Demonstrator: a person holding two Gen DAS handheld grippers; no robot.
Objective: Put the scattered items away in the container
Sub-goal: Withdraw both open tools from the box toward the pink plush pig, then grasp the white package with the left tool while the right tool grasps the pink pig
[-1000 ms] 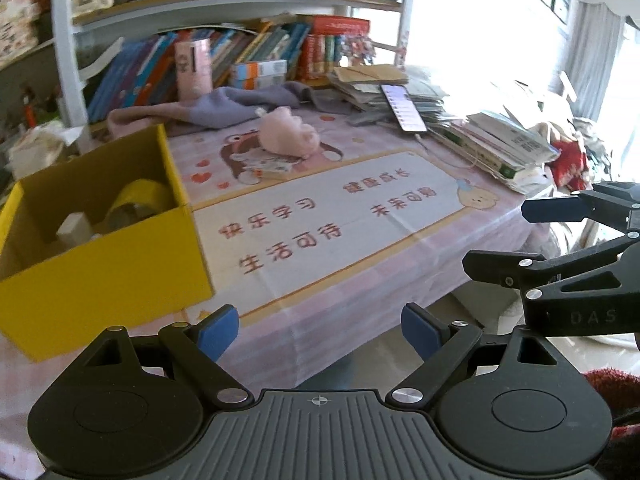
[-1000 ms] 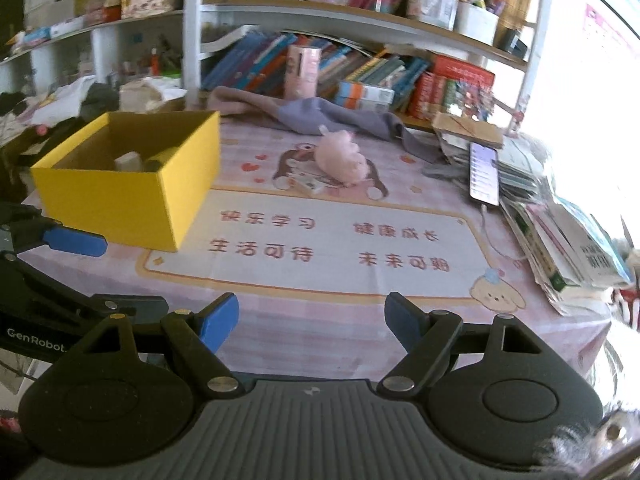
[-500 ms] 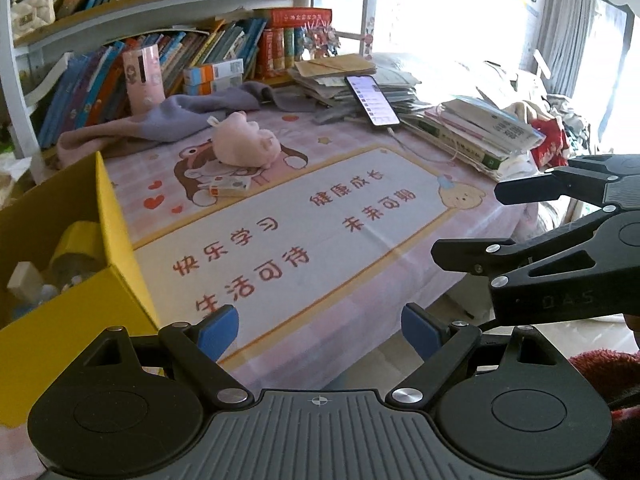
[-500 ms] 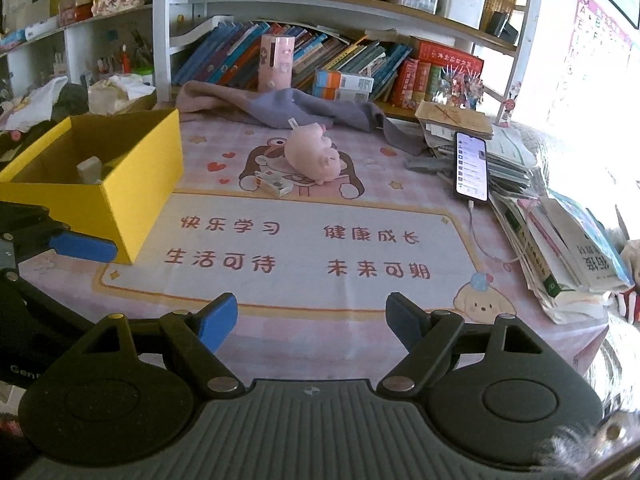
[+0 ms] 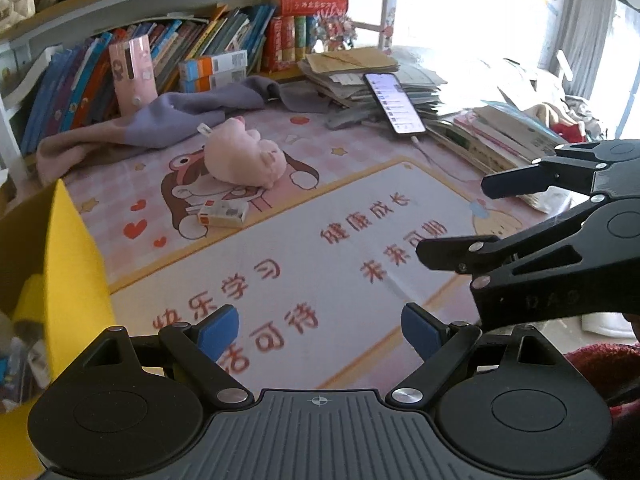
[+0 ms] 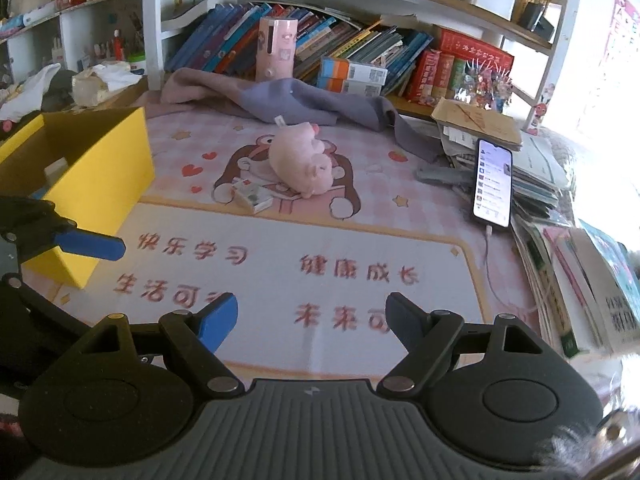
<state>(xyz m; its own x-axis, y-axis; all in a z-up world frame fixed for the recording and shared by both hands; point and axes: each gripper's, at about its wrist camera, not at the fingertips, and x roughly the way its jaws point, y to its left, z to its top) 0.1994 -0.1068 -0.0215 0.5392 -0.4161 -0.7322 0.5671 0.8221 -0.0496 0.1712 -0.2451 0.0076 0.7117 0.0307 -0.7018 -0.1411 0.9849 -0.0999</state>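
Right gripper (image 6: 308, 324) jaws apart over printed mat (image 6: 320, 248); pink plush pig (image 6: 300, 162) beside small box (image 6: 252, 195), yellow box (image 6: 100, 172) at left, phone (image 6: 493, 182) on papers at right

— What's lost to us on the left wrist view?

— The yellow box (image 5: 76, 264) runs off the left edge, and whatever sits inside it is a blur of pale shapes I can't name. The right gripper (image 5: 452, 220) is cut by the right edge too.

— And the right wrist view?

— The small carton (image 6: 253, 196) by the pink plush toy (image 6: 301, 160) carries print too tiny to read. The phone (image 6: 493, 182) screen shows rows, nothing legible. A fuzzy patch fills the bottom right corner, unidentifiable.
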